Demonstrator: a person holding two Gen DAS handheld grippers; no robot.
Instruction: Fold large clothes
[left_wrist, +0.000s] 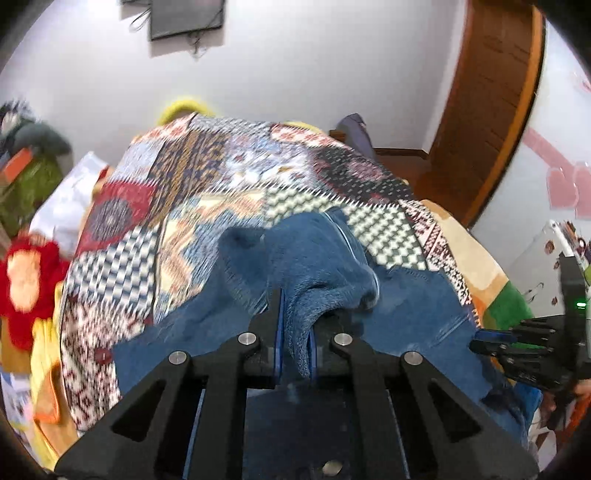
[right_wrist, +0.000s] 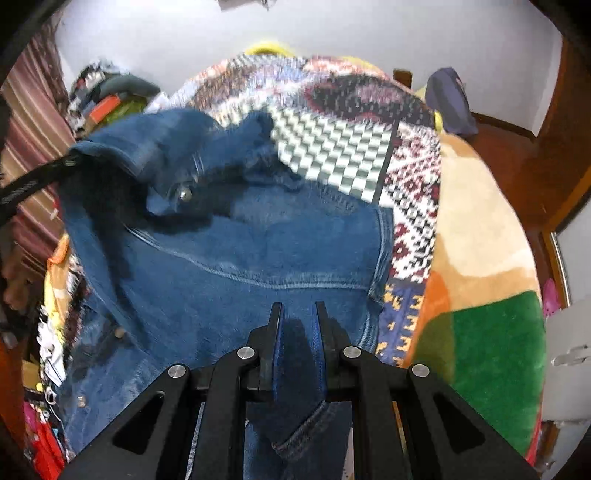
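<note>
Denim jacket (right_wrist: 258, 258) spread on the patchwork quilt (right_wrist: 369, 147) of the bed. Left gripper (left_wrist: 295, 314) clenched on a bunched fold of it, lifted off the quilt, probably for folding over. Right gripper (right_wrist: 297, 317) clamped on the jacket's near edge, likely anchoring it.

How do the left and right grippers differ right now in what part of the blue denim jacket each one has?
The left gripper pinches a bunched, rumpled wad of the blue denim jacket, lifted clear of the patchwork quilt. The right gripper clamps a smooth, flat edge of the jacket, low against its spread body. The left's cloth spills out past its fingertips; the right's runs straight between its fingers. Both are black two-finger grippers, shut on the same jacket.
</note>
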